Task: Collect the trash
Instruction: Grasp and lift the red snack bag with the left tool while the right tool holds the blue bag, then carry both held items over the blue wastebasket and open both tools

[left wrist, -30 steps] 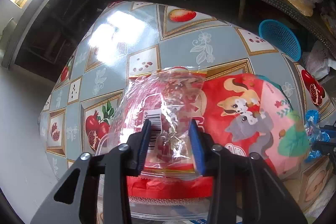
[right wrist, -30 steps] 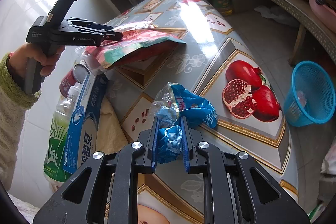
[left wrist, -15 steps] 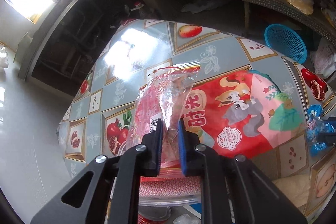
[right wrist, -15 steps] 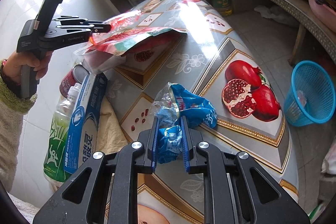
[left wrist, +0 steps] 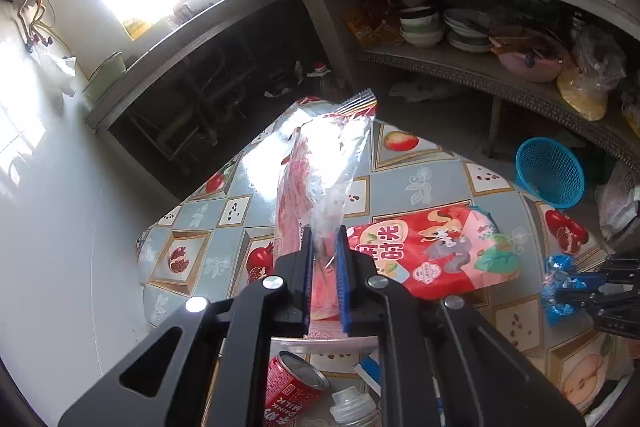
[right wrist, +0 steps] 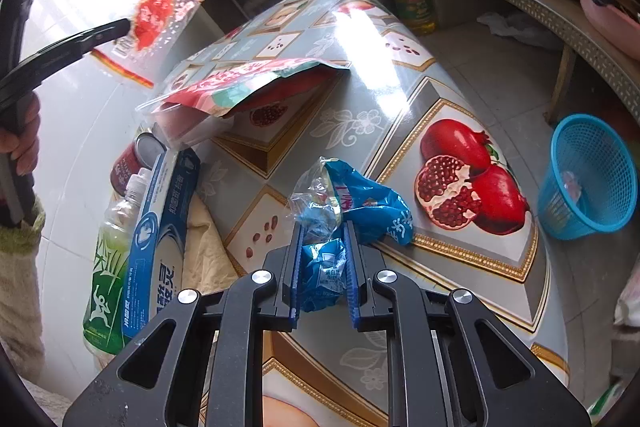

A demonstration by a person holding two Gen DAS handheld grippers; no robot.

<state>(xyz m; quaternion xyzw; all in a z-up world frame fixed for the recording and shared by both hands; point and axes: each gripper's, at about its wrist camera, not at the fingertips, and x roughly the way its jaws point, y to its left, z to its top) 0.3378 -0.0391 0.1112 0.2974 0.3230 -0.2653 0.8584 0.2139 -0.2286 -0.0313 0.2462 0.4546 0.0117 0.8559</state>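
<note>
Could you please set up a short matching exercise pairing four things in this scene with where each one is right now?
Things:
1. clear wrapper
2. blue wrapper
3. blue basket
4. red bag

Places:
A. on the floor beside the table
B. lying on the table
C. in the left gripper, off the table
D. in the right gripper, at the table

Pairs: 1-C, 2-D, 3-A, 4-B

Left gripper raised, jaws closing; right gripper clamped, angled down
</note>
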